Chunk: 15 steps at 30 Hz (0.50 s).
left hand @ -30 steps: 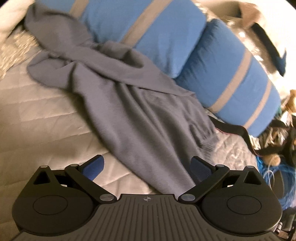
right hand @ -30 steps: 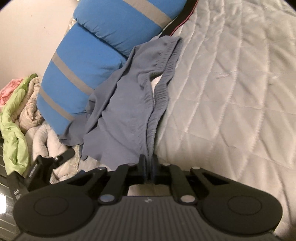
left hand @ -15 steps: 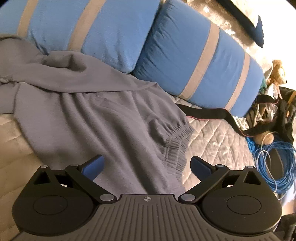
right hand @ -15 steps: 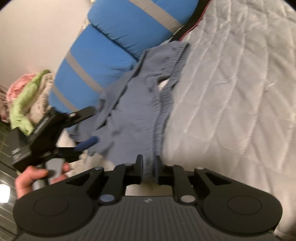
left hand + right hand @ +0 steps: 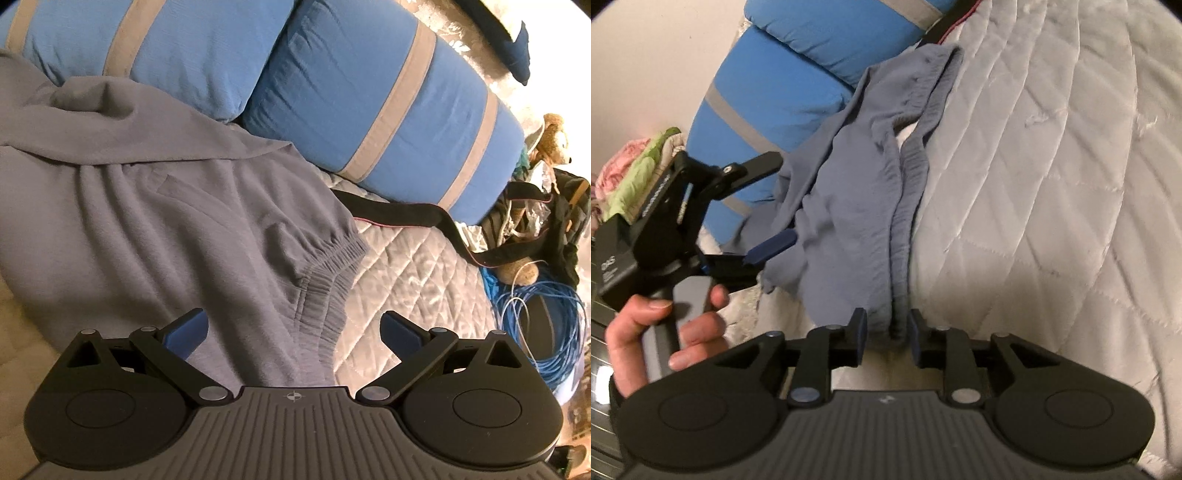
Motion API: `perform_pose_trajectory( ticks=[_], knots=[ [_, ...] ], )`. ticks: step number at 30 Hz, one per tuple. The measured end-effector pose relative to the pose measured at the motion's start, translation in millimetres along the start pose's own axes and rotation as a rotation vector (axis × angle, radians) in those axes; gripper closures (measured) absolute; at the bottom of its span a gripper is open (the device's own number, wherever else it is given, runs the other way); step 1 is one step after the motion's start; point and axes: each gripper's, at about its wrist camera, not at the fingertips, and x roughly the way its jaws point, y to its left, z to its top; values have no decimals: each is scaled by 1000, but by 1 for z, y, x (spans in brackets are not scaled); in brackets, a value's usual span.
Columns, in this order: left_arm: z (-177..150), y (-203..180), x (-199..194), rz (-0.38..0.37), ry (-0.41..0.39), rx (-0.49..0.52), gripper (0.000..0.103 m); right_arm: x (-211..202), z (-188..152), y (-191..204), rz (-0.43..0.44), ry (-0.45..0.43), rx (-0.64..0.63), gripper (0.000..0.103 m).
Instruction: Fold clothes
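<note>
While the left gripper point(image 5: 293, 328) hovers wide-fingered over the grey sweatpants point(image 5: 166, 236), the right gripper's point(image 5: 884, 330) half-parted fingers straddle their waistband.

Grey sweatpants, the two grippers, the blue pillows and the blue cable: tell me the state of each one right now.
Grey sweatpants: unfolded, rumpled on the quilt, waistband bunched between the right gripper's fingers.
Right gripper: partly open around the waistband, not clamped.
Left gripper: wide open above the sweatpants, holding nothing.
Blue grey-striped pillows: lying side by side, sweatpants draped against them.
Blue cable: coiled loosely beside the bed.
</note>
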Motion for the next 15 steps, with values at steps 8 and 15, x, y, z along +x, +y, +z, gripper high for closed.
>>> perform_pose_trajectory(
  ticks=[8,15],
  knots=[
    [4,1,9,0,19,-19,2,-11,-2,6,5,-59,-44,75],
    [6,3,14,1,35,-28,2,-4,-2,8,45,-21,-38,75]
  ],
)
